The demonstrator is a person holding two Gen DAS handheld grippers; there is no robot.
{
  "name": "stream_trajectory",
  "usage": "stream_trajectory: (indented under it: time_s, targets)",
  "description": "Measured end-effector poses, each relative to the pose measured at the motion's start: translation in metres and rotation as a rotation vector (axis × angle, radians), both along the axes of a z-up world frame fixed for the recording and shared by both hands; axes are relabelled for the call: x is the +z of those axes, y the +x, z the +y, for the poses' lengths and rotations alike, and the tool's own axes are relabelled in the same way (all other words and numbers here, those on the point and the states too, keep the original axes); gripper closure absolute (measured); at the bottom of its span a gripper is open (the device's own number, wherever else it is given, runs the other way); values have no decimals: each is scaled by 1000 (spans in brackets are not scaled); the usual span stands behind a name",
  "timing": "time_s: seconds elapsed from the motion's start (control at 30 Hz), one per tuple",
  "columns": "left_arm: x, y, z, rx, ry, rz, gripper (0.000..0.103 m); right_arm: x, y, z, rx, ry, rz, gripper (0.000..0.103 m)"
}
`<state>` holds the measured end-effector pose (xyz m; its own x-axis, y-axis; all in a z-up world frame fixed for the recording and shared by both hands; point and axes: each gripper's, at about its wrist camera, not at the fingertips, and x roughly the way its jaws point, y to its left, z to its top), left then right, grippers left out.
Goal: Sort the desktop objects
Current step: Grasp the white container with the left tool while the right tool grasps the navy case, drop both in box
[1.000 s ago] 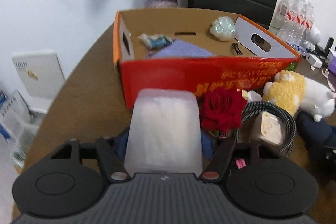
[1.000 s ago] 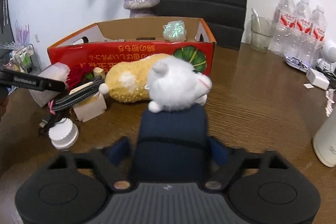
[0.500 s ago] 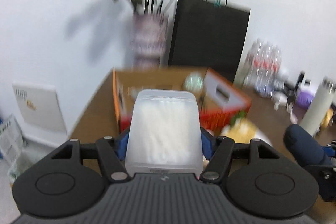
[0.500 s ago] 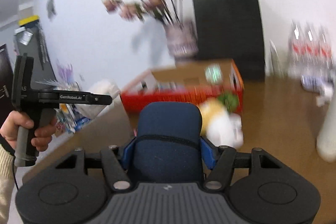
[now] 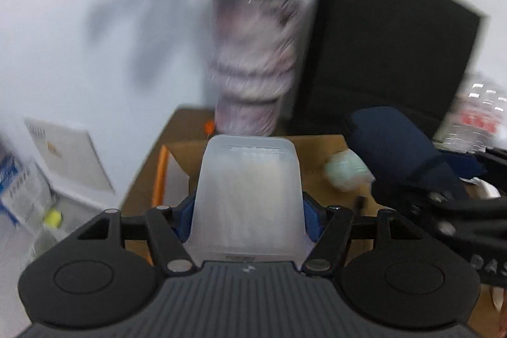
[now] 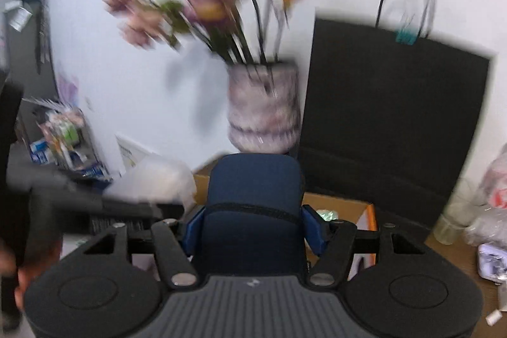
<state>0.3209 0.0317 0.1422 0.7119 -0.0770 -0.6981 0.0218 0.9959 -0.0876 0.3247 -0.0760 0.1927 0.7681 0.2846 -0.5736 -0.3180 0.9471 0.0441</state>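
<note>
My left gripper (image 5: 248,211) is shut on a translucent white plastic box (image 5: 248,195) and holds it above the open cardboard box (image 5: 320,148). My right gripper (image 6: 253,227) is shut on a dark blue case (image 6: 253,211), also raised over the cardboard box (image 6: 342,208). The blue case (image 5: 396,144) and the right gripper show at the right of the left wrist view. The white plastic box (image 6: 158,179) and the left gripper show at the left of the right wrist view. A pale green ball (image 5: 343,171) lies inside the cardboard box.
A vase with flowers (image 6: 263,106) stands right behind the cardboard box, next to a black paper bag (image 6: 389,122). Water bottles (image 5: 475,116) stand at the right on the brown table (image 5: 187,116). Both views are motion-blurred.
Both grippers have lifted their objects off the table and carried them forward, over the cardboard box. The plush toy, rose and cable have dropped out of view.
</note>
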Motion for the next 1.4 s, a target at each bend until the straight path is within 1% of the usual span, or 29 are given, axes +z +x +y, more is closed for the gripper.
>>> stream_trajectory:
  time_s: [0.07,0.13,0.2,0.27,0.3,0.33,0.37,0.4,0.43,0.47,0.57,0.6,0.67,0.73,0.77,0.87,0.93,1.07,1.13,1.2,1.23,1.33,1.4]
  targets:
    - [-22,26,5,39,-6,21,37,-22,44,3,-19,15,81,41]
    - [-39,41,8,59,-16,43,36,-45,76,2,-39,16,145,41]
    - [-56,50,9,59,-7,80,35,-65,100,3,-60,-2,186,41]
    - [-67,55,12,115,20,95,31,-87,115,3,-69,-10,240,40]
    - [-68,55,13,141,33,87,33,-97,118,3,-71,1,270,40]
    - [-67,55,12,145,47,80,30,-106,121,4,-70,9,301,39]
    - [-64,55,12,136,42,81,28,-113,124,3,-73,16,334,37]
    - [-61,54,14,121,14,74,23,-118,125,2,-83,22,339,37]
    - [-58,52,16,114,-12,64,20,-120,124,1,-85,25,343,36]
    - [-54,50,18,112,-26,61,20,-121,123,-2,-86,45,353,35]
    - [-36,43,17,111,-35,52,17,-107,115,-13,-72,118,340,33]
    - [-28,38,16,110,-32,43,15,-98,110,-16,-76,120,321,31]
    - [-11,28,14,112,-14,23,13,-76,99,-21,-75,122,283,22]
    - [3,22,12,105,-2,21,6,-55,90,-26,-77,119,266,21]
    - [11,17,10,96,4,21,4,-45,84,-29,-76,115,262,21]
    - [36,-4,4,65,39,23,2,-20,62,-36,-83,73,247,19]
    - [51,-19,2,72,57,20,0,-3,46,-40,-86,48,237,19]
    - [78,-52,-2,59,83,24,0,29,14,-44,-105,-12,221,17]
    - [88,-66,-2,60,92,19,0,39,-1,-48,-115,-32,209,15]
    - [92,-85,-2,57,91,0,0,51,-20,-53,-127,-36,199,13]
    - [89,-90,-2,59,90,1,0,53,-29,-55,-132,-34,190,11]
    - [75,-105,-2,54,103,44,0,47,-47,-52,-124,-54,200,10]
    - [67,-118,-2,64,99,37,0,41,-60,-49,-124,-58,197,10]
